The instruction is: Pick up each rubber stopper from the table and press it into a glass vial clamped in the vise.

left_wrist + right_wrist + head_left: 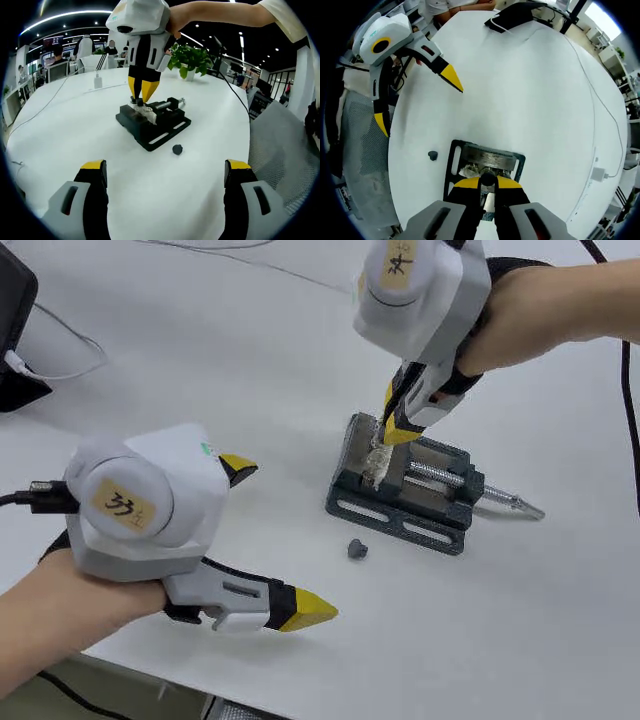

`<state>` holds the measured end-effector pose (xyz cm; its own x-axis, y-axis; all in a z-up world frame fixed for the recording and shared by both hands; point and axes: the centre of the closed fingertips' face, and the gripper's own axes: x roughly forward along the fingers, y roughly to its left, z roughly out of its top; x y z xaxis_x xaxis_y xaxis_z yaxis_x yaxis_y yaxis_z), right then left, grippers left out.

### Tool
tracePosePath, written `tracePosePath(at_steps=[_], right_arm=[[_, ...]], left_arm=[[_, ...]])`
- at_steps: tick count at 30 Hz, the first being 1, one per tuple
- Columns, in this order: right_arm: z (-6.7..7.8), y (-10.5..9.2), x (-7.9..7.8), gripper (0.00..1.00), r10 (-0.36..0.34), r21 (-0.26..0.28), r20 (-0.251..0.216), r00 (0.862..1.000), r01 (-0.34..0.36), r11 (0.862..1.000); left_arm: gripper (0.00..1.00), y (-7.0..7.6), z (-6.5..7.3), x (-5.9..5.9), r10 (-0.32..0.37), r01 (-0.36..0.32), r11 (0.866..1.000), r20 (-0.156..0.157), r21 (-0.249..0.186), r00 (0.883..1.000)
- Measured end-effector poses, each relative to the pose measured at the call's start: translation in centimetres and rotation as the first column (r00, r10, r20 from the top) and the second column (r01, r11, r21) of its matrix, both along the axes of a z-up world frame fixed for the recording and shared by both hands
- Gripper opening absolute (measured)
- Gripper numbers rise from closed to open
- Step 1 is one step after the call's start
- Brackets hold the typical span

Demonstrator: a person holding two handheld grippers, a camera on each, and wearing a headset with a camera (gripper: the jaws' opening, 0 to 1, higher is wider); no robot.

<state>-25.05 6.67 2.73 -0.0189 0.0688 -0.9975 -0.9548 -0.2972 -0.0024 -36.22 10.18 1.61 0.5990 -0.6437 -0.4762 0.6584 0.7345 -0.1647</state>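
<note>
The table (200, 360) is a smooth, matte white surface. Right of centre in the head view stands a small vise (440, 523) of dark grey cast metal, with slotted mounting feet and a bright threaded screw ending in a silvery handle (512, 503) that points to the right edge. Clamped between its steel faces is a clear glass vial (376, 466), pale and glinting. Just below and left of the vise, apart from it, a loose stopper (357, 549) lies on the table, a small dull grey rubber plug with a rounded, stepped shape. The right gripper (396, 430), white plastic with black fingers and yellow tips, comes down steeply from the upper right, the hand wrapped around its body and the forearm running out to the right edge. In the right gripper view its jaws are drawn nearly together on a dark, round held stopper (488, 178), directly over the vial's mouth; whether the stopper touches the glass cannot be told. The left gripper (278, 538) is at the lower left of the head view, held low over the table and pointing right toward the vise, well apart from it, with its jaws spread wide and nothing between them.
</note>
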Motion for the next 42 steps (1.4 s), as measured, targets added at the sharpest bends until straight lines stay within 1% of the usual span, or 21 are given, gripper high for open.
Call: tracePosePath(at_steps=[1,3,8,22,36,40,42], right_arm=[[0.01,-0.03,-0.04,0.04,0.020,0.002,0.002,1.000,-0.020,1.000],[-0.01,0.07,0.05,0.05,0.015,0.004,0.001,1.000,-0.015,1.000],[0.00,0.04,-0.03,0.06,0.041,0.014,-0.001,0.999,-0.041,0.999],[0.04,-0.03,-0.20,0.07,0.074,0.023,-0.007,0.997,-0.074,0.997],[0.06,0.01,-0.35,0.09,0.081,0.034,-0.015,0.997,-0.080,0.996],[0.26,0.27,-0.44,0.10,0.077,0.047,-0.022,0.997,-0.075,0.996],[0.58,0.49,-0.40,0.11,0.069,0.059,-0.024,0.997,-0.068,0.996]], left_arm=[[0.97,0.00,-0.01,-0.01,0.000,0.000,1.000,-0.001,0.000,1.000],[0.97,0.01,-0.01,-0.05,-0.001,0.001,1.000,-0.001,0.002,1.000],[0.97,0.08,-0.03,-0.15,0.002,-0.002,1.000,-0.004,0.003,1.000],[0.97,0.16,-0.05,-0.18,0.007,-0.007,1.000,-0.005,0.002,1.000],[0.96,0.20,-0.13,-0.25,0.007,-0.007,1.000,-0.006,0.004,1.000],[0.96,0.29,-0.11,-0.18,0.008,-0.008,1.000,-0.005,0.004,1.000],[0.96,0.33,-0.06,-0.15,0.009,-0.009,1.000,-0.004,0.003,1.000]])
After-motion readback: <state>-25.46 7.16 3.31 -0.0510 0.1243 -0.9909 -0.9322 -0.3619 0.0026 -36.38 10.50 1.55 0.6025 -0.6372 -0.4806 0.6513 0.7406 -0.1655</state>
